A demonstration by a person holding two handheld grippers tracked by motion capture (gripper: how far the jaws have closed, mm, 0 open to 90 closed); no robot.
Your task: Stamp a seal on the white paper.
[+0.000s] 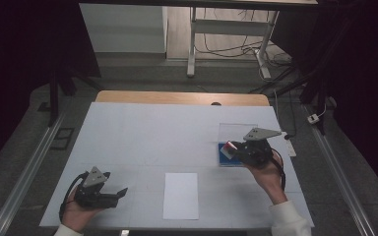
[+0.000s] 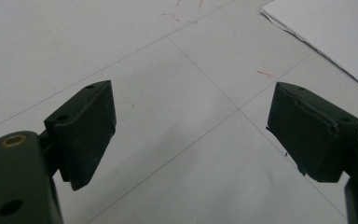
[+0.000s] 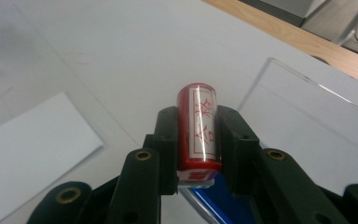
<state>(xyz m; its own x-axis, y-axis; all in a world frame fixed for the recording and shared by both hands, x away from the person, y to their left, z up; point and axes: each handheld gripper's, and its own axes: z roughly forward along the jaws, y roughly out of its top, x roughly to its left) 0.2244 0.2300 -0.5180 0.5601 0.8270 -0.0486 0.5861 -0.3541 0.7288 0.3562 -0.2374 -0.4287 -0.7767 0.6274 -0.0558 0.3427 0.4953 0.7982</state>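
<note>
high view: two hand-held grippers over a white counter (image 1: 142,128), a red stamp pinched at right.
left hand-held gripper (image 1: 109,193) low, jaws spread, nothing between; paper sheet (image 1: 180,195) lies mid-counter; right hand-held gripper (image 3: 196,140) clenched on the red stamp (image 3: 198,126), above a blue pad (image 1: 226,158) beside a clear lid (image 3: 307,116).

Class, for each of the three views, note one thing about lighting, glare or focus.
High view: dim, with the room's edges lost in black. Left gripper view: even light on the table, soft shadows beneath the open jaws. Right gripper view: a glare streak runs down the red stamp; the background is slightly soft.
</note>
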